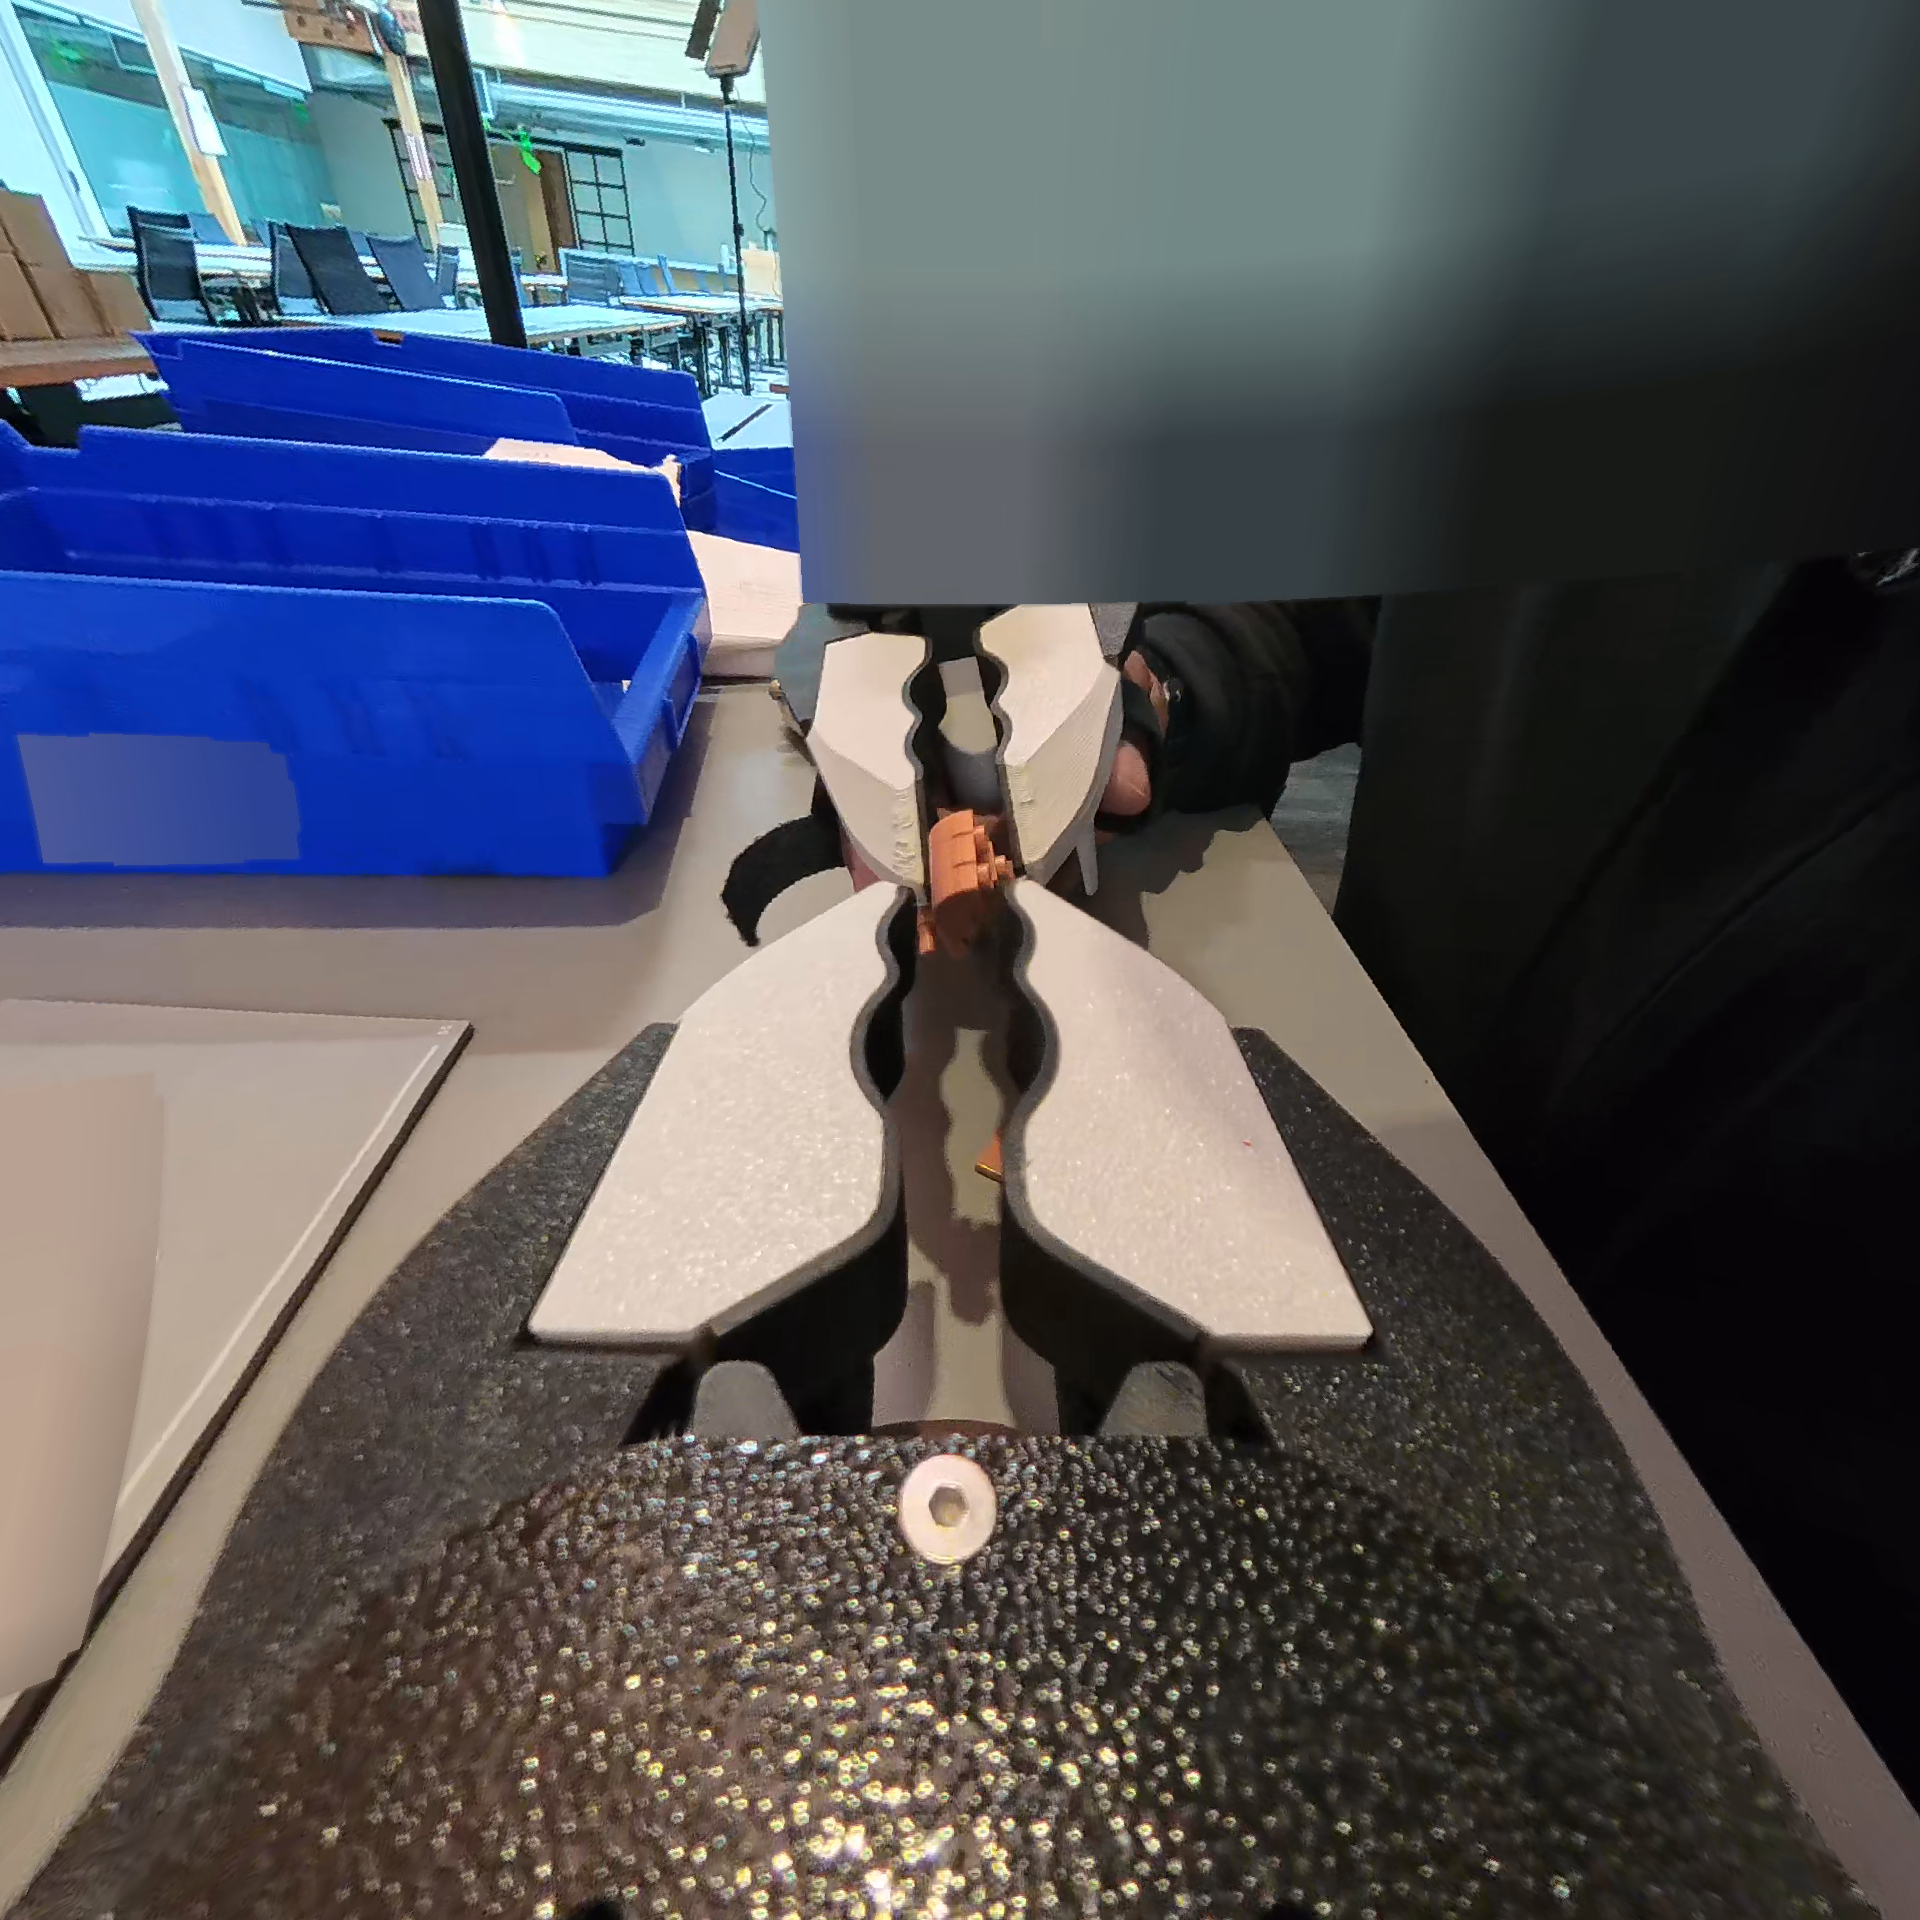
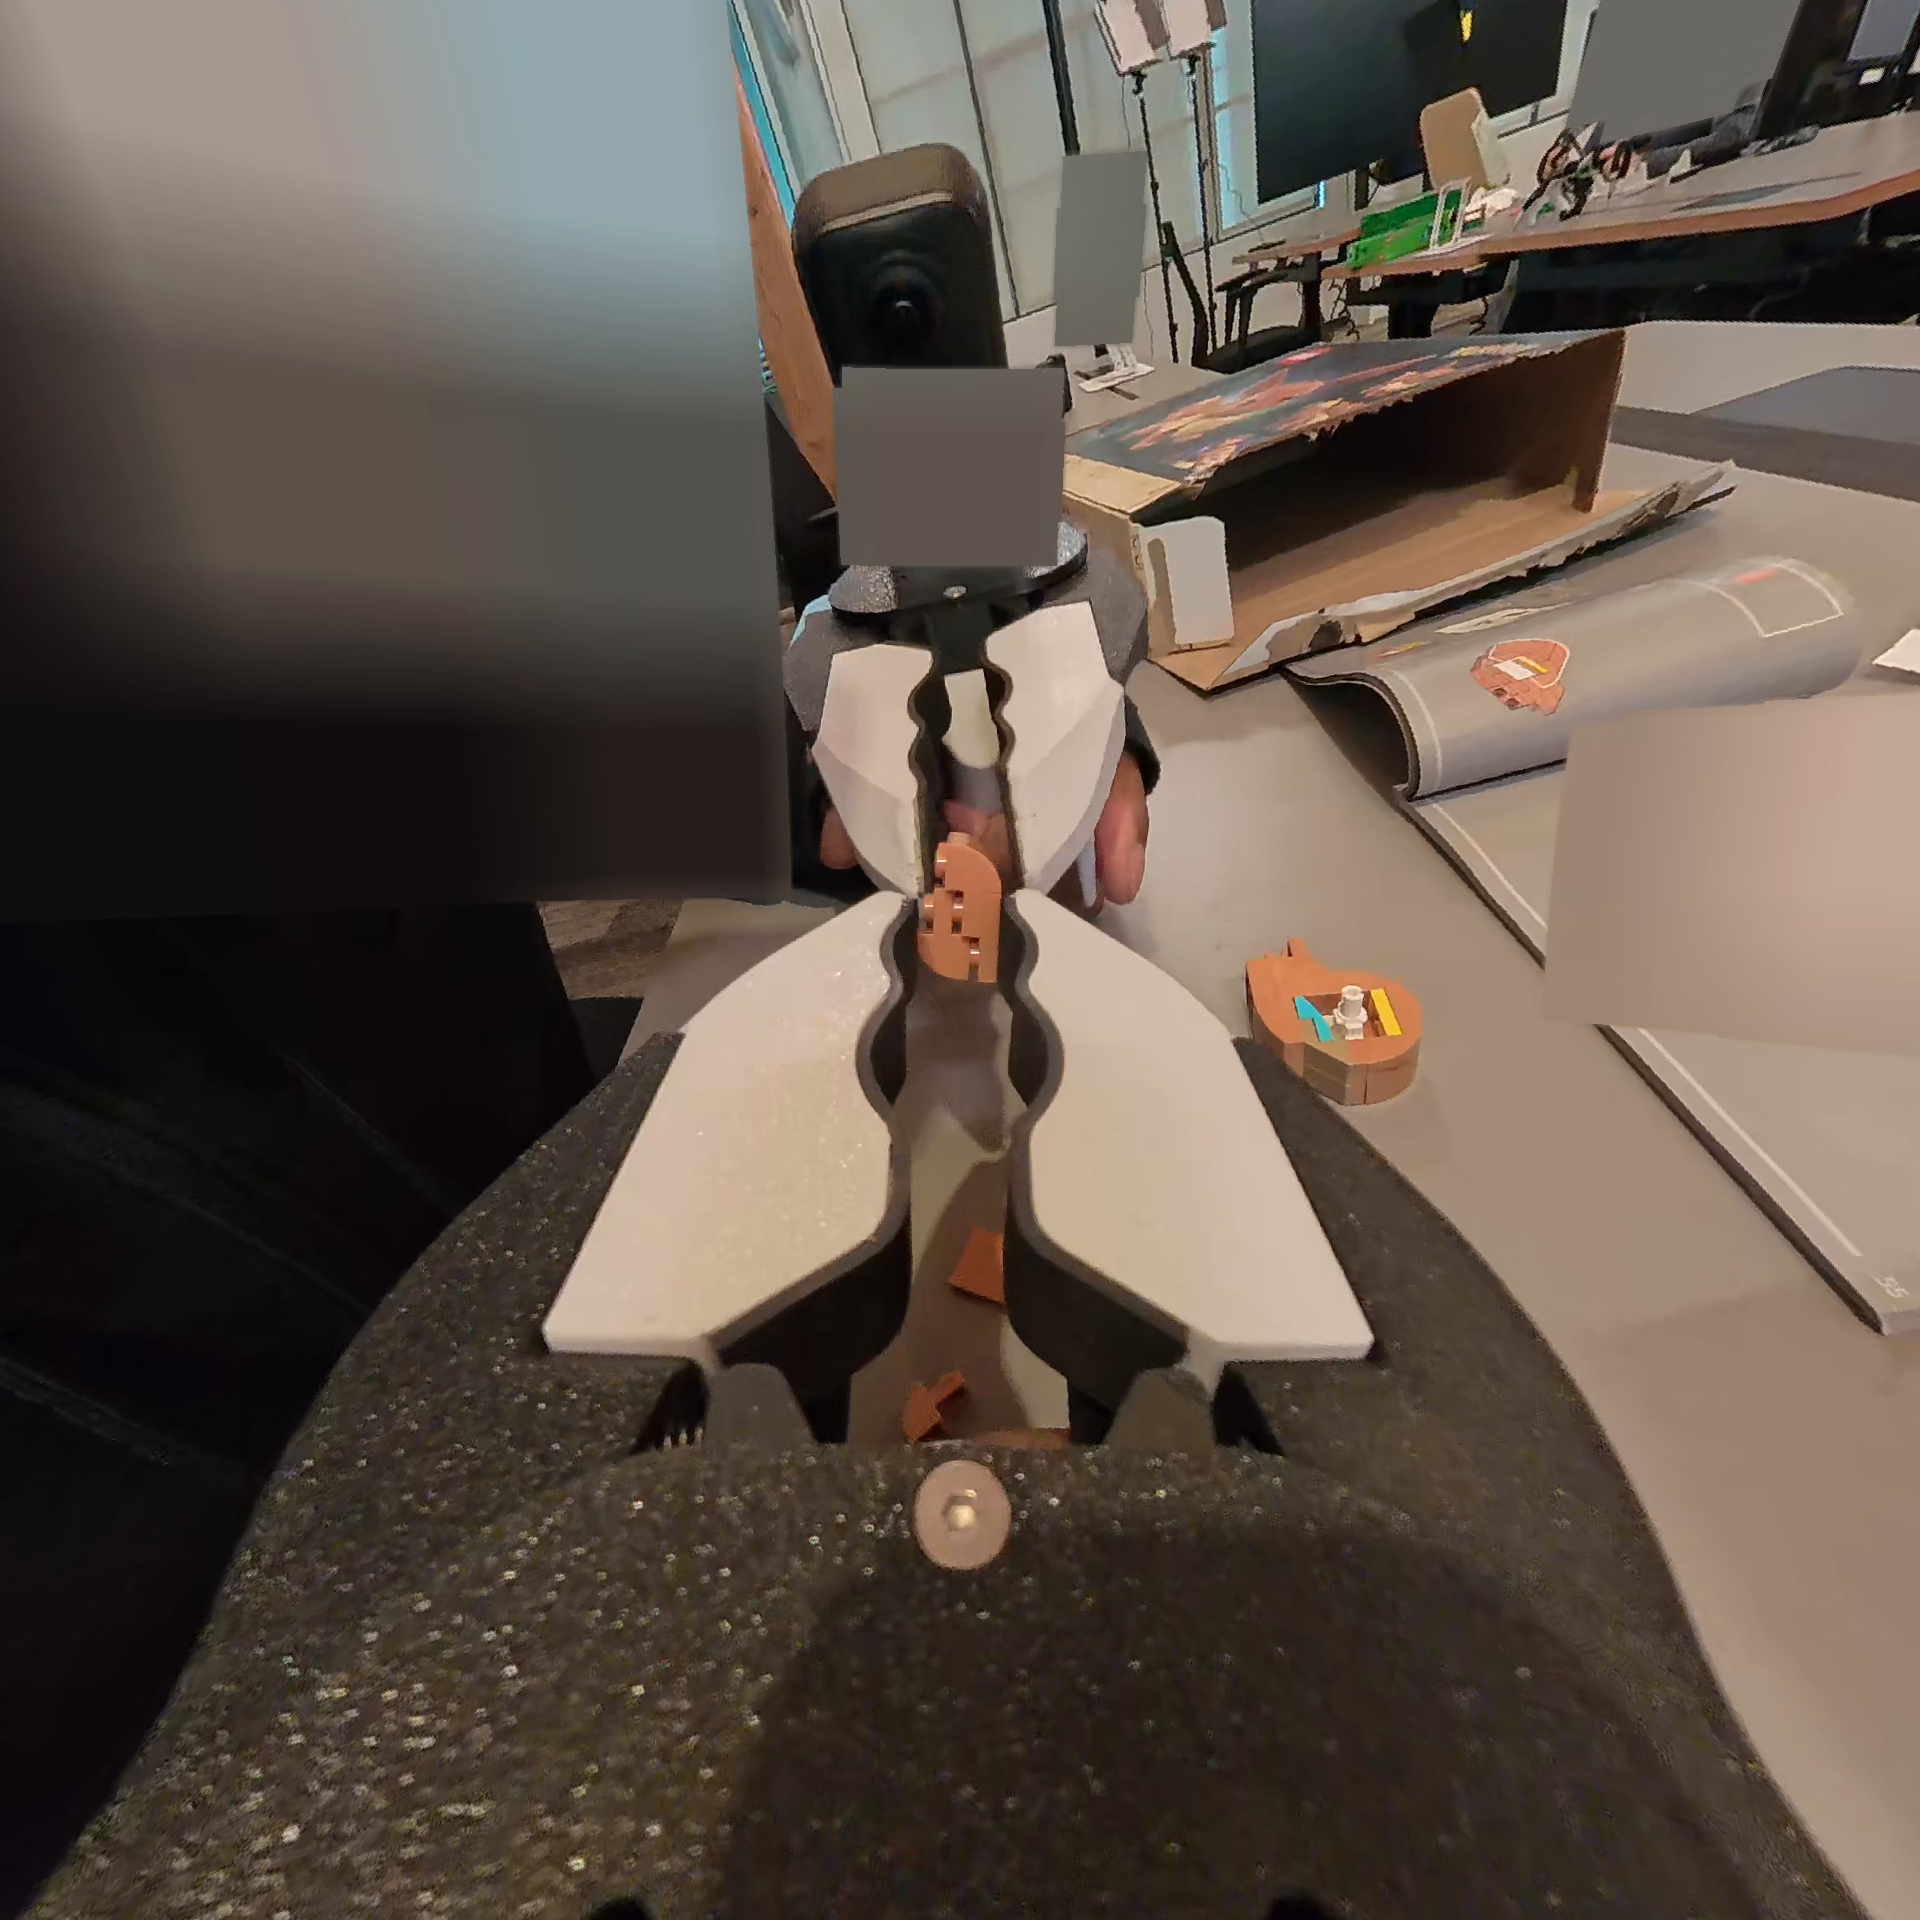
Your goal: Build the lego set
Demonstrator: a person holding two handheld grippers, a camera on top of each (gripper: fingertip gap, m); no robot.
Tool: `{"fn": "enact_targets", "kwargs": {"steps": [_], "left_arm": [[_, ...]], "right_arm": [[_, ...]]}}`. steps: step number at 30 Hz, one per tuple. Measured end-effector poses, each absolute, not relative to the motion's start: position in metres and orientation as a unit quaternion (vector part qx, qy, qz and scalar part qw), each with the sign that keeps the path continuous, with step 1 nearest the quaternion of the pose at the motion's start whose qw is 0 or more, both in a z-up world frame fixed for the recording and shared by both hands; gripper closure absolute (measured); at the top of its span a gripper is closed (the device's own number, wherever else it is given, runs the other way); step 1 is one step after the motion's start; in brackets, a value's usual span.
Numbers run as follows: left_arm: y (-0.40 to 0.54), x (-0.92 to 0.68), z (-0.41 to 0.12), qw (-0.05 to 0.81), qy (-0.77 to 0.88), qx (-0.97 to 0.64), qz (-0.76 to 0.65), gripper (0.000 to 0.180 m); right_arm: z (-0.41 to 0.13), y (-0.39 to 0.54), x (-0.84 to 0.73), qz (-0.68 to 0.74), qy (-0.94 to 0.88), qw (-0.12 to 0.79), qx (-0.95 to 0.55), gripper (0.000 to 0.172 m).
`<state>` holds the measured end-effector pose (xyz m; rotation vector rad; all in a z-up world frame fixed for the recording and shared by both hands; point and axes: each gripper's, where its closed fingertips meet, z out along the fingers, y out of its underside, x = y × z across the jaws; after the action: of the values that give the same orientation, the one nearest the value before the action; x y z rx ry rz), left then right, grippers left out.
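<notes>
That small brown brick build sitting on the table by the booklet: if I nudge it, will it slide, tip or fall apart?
The brown brick build sits low and flat-based, so it likely slides rather than tips. Being stacked pieces, a hard shove might pop some loose, especially the small white part on top.

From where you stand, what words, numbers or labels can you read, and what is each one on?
No text here can be quoted; none is legible.
Grey board: tiny mark at its corner, too small to read.
Open booklet: small print beside a drawing, too blurred to read.
Torn cardboard box: colourful printed picture, no letters legible.
Grey sheet: tiny mark at its near corner, unreadable.
</notes>
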<state>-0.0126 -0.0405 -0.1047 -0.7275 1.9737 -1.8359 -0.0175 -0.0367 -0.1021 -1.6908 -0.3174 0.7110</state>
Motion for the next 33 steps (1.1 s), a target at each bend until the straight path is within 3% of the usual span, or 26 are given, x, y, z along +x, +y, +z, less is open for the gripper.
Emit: {"fn": "enact_targets", "kwargs": {"steps": [33], "left_arm": [[-0.0475,-0.0203,-0.1033,0.156,0.7,-0.233,-0.657,0.171]], "right_arm": [[-0.1001,-0.0393,-0.0252,0.256,-0.177,0.616,-0.724,0.161]]}}
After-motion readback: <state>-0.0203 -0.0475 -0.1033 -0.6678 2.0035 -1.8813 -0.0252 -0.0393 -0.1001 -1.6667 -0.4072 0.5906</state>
